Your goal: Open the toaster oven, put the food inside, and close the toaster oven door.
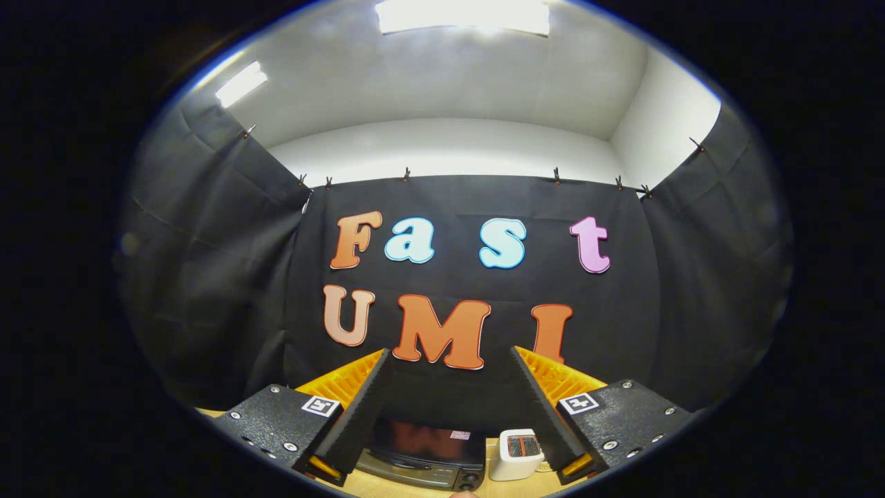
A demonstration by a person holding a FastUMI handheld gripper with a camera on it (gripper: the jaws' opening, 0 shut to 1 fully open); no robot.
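My gripper is held high and stands open, with nothing between its fingers. Far below and beyond the fingertips, a dark toaster oven sits on a light wooden table. Its glass door looks shut and reflects the wall behind. Just right of the oven stands a small white slot toaster with something brownish in its top slot. I cannot make out any other food.
Black cloth walls enclose the booth at the back and on both sides. Above them are a white wall and a ceiling with bright lamps. The table shows as a thin strip beneath the fingers.
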